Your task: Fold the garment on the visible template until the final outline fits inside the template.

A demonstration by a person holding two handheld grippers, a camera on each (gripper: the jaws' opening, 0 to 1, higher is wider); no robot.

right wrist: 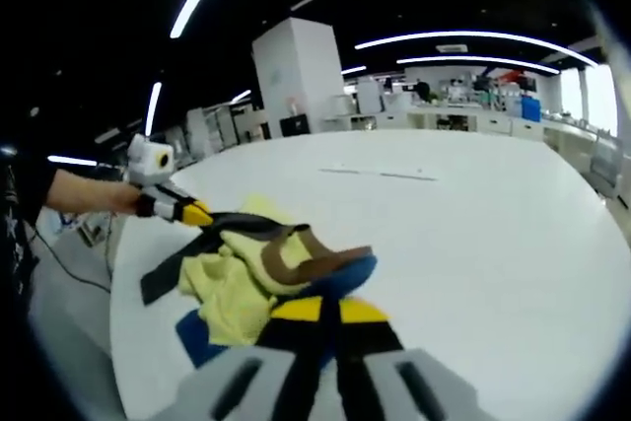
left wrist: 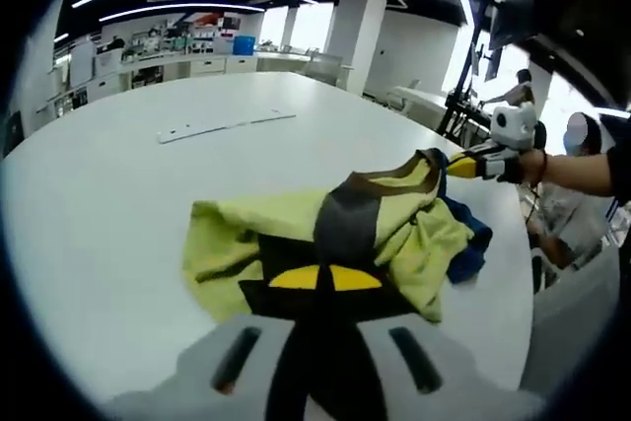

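Left gripper (left wrist: 320, 288) jaws clamped on the black-edged hem of a yellow-green garment (left wrist: 296, 234) at lower centre, right gripper (right wrist: 330, 317) jaws pinched on its blue-lined edge, garment (right wrist: 242, 278) bunched on the white table (left wrist: 148, 194), template strip (left wrist: 225, 125) upper left.

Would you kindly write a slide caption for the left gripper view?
Left gripper and right gripper each pinch the yellow-and-blue garment on the white table.
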